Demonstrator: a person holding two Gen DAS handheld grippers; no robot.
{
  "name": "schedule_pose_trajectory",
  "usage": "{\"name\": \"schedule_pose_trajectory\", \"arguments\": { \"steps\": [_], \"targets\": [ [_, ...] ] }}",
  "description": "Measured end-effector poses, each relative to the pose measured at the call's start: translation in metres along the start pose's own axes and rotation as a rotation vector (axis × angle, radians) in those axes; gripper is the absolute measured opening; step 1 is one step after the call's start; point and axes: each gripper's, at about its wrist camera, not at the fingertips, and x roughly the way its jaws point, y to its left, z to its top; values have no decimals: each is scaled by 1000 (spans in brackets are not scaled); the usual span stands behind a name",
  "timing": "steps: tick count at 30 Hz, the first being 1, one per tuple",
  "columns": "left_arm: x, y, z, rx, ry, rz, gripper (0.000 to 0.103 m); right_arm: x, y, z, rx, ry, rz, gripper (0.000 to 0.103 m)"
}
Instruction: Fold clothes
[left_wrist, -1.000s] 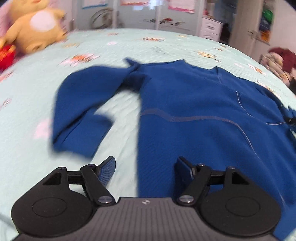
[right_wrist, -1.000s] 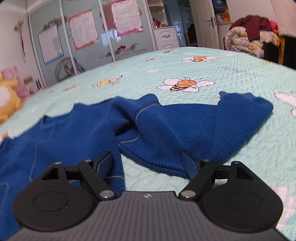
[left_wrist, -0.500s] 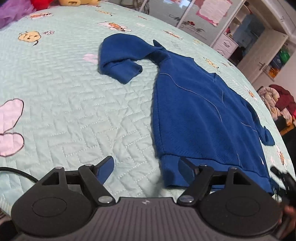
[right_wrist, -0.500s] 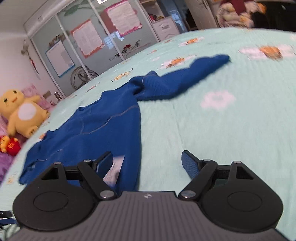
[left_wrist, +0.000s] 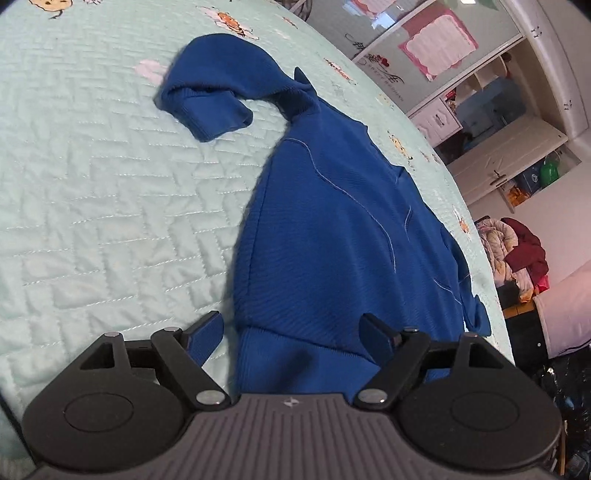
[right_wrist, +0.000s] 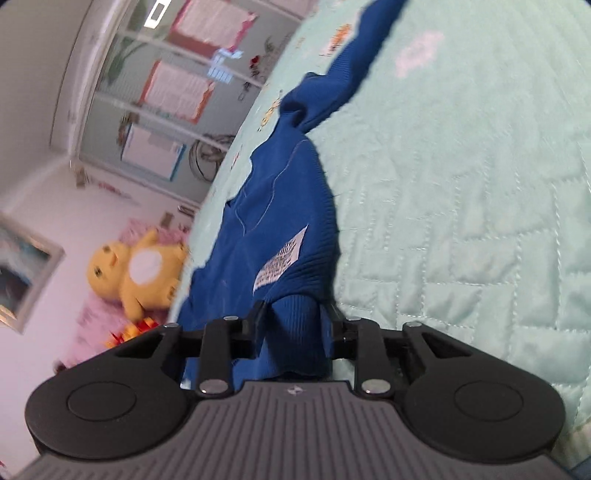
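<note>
Right gripper pinching the sweater hem, left gripper hovering spread over the other hem corner.

The blue sweater (left_wrist: 332, 229) is lying flat on the mint quilted bedspread (left_wrist: 92, 206), stretching away ahead of both grippers. The left gripper (left_wrist: 291, 328) is hanging with its jaws wide apart, the ribbed hem sitting between them and partly under the right-hand finger, with bare quilt under the left-hand one. A bent sleeve (left_wrist: 218, 92) is lying farther ahead to its left. The right gripper (right_wrist: 293, 325) is clamping a bunched corner of the hem between its narrowed jaws; a white care label (right_wrist: 282, 260) is showing just beyond its fingers. A yellow plush toy (right_wrist: 136, 267) is sitting off to its left.
</note>
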Motion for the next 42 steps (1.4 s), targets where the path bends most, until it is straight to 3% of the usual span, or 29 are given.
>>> {"name": "schedule_pose_trajectory", "arguments": {
  "steps": [2,4,5,6,7,9,10,12,18,19,22,24,28,30,32,34,38,42],
  "targets": [
    [4,-6,-1,14,7,4,82,0,-8,1,56,-2,23,31],
    [7,-12,-3,21,13,8,80,4,0,-1,-6,10,-11,29],
    [9,-15,-4,25,15,10,68,6,4,-2,-35,16,-28,28],
    [11,-18,-6,21,24,17,40,6,6,-2,-37,23,-38,27],
    [8,-15,-7,-6,23,5,21,6,7,-2,-40,31,-47,26],
    [4,-10,-8,-63,20,-21,15,5,11,-1,-27,45,-63,22],
    [2,-8,-8,-92,18,-34,14,0,14,-1,-26,42,-60,18],
    [-24,-17,-7,-50,-34,-72,14,-9,19,0,-26,36,-55,16],
    [-28,-9,-14,-15,35,-12,16,-45,50,-13,-106,12,-4,15],
    [-29,-8,-15,-9,46,-2,17,-46,50,-15,-105,13,-10,16],
    [-30,-1,-22,4,65,32,21,-30,19,-23,-18,64,-135,22],
    [-34,1,-27,22,49,55,23,-37,13,-24,18,44,-125,21],
    [-50,-7,-28,88,6,92,33,-55,23,-20,-54,-31,-169,31],
    [-57,-17,-25,138,-20,152,37,-64,28,-18,-87,-67,-177,36],
    [-60,-33,-23,209,-45,194,38,-64,27,-18,-85,-71,-185,59],
    [-65,-46,-23,265,-62,182,39,-61,21,-16,-65,-77,-201,59],
    [-59,-76,-32,374,-66,136,55,-61,13,-1,-12,-132,-192,59],
    [-35,-91,-47,467,-11,147,55,-68,-3,30,57,-221,-225,61]
  ]
}}
